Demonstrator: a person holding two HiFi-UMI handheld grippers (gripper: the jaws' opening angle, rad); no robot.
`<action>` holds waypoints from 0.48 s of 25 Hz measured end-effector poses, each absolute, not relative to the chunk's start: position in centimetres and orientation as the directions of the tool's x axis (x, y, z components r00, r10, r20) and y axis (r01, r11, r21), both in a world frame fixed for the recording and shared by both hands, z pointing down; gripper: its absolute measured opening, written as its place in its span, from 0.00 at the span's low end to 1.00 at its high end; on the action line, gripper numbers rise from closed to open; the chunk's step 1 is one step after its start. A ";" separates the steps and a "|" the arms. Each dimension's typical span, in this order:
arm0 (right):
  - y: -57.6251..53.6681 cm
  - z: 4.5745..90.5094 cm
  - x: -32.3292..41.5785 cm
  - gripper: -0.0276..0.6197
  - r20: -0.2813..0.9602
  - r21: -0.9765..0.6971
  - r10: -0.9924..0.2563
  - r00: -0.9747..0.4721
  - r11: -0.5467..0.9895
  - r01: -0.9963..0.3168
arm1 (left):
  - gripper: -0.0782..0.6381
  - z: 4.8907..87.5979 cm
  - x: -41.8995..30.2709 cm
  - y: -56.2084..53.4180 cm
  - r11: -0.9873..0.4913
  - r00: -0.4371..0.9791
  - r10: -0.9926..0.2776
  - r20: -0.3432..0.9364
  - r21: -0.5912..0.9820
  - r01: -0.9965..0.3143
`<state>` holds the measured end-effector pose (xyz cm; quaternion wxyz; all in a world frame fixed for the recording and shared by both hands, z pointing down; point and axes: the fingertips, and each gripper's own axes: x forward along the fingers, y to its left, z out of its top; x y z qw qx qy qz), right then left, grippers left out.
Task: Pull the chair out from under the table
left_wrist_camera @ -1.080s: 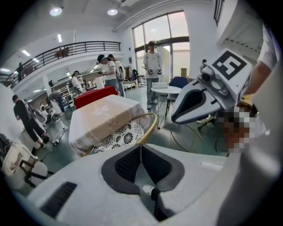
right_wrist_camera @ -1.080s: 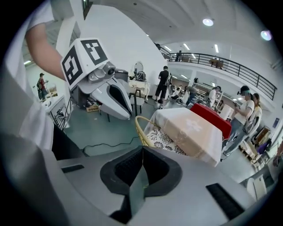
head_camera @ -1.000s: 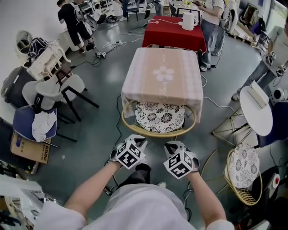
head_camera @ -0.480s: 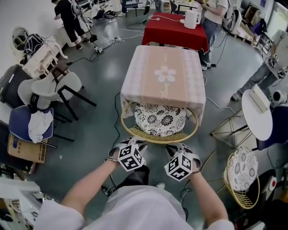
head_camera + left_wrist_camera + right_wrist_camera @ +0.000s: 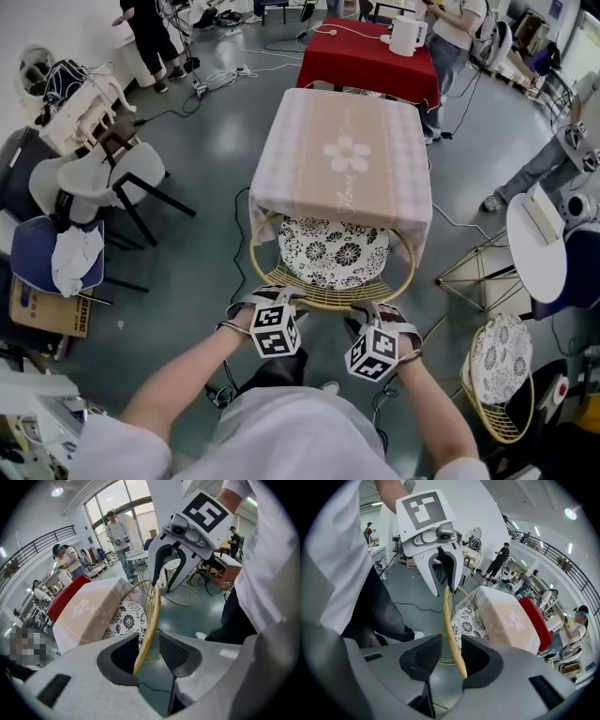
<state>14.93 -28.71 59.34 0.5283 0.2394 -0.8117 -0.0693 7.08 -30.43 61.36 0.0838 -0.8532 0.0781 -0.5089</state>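
Far left: white chairs [image 5: 105,180], a blue seat [image 5: 36,255] with cloth on it and a cardboard box [image 5: 45,315], all well apart from the work. The bare grey floor [image 5: 202,272] between them and the table is open room.

My left forearm reaches forward and down. The left gripper [image 5: 265,298] tilts steeply down at the near rim of the rattan chair [image 5: 330,302]. In the left gripper view its jaws have just been opening and stand wide. The rim [image 5: 151,616] runs between the pads, close to one pad with a gap to the other, not clamped.

The chair is tucked under the table [image 5: 343,155]: patterned cushion [image 5: 334,249] mostly beneath the tablecloth edge, only the near arc of rim sticking out toward me.

The right forearm mirrors the left. The right gripper [image 5: 375,311] is also pitched down on that rim, just beside the left one. Its jaws have just been opening too and are wide, with the rim [image 5: 451,634] passing between the pads, ungripped.

My body stands right behind the chair. Right side is tighter: a wire stand [image 5: 473,272], a second rattan chair [image 5: 499,375] and a round white table [image 5: 534,246] nearby.
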 end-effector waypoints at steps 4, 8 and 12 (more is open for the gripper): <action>-29.1 60.5 14.8 0.21 0.848 0.374 -0.438 -0.298 0.893 -0.251 | 0.29 62.5 6.9 -30.5 -0.975 0.449 -0.189 0.874 -0.221 0.021; -29.3 62.0 15.0 0.21 0.870 0.378 -0.418 -0.262 0.906 -0.193 | 0.29 63.3 7.2 -30.4 -0.976 0.447 -0.163 0.879 -0.211 0.061; -29.9 63.0 14.9 0.21 0.881 0.384 -0.412 -0.233 0.910 -0.156 | 0.29 63.8 7.3 -30.5 -0.975 0.442 -0.135 0.887 -0.198 0.100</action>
